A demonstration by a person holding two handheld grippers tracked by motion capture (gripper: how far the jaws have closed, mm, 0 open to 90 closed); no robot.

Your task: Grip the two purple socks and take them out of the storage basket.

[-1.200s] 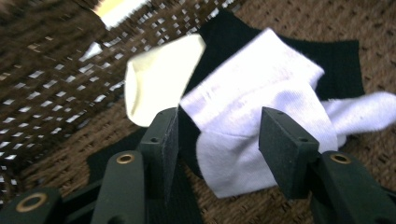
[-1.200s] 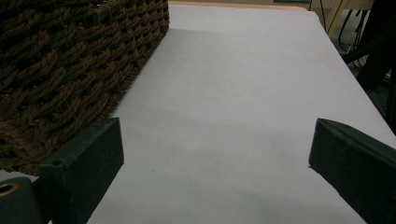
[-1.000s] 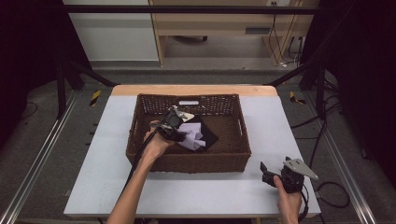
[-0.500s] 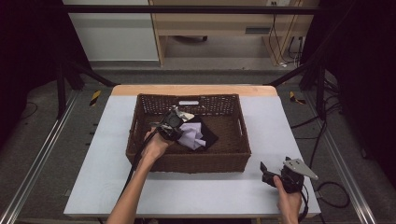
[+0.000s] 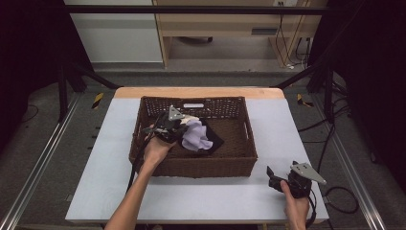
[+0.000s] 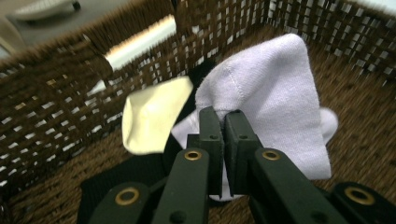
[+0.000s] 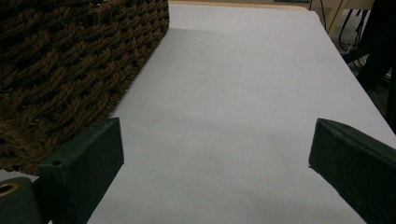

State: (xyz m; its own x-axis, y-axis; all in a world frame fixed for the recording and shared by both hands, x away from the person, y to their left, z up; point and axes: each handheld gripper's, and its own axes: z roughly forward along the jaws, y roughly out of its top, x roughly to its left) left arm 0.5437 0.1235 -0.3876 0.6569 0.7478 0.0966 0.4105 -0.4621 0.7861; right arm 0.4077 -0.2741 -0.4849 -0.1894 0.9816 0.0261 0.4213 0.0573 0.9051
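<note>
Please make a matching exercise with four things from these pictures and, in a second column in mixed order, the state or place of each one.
1. left claw
2. right claw
3. cream sock
4. wicker basket

a. open, over bare table
b. lies in the basket, beside the lilac sock
c. shut on the lilac sock
d. stands on the white table

Pairs: 1-c, 2-a, 3-b, 4-d

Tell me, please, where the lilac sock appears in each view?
High view: lilac sock at basket centre, beside the left gripper.
Left gripper view: upper centre-right, pinched between the jaws.
Right gripper view: not in it.
Shared landmark: wicker basket.
</note>
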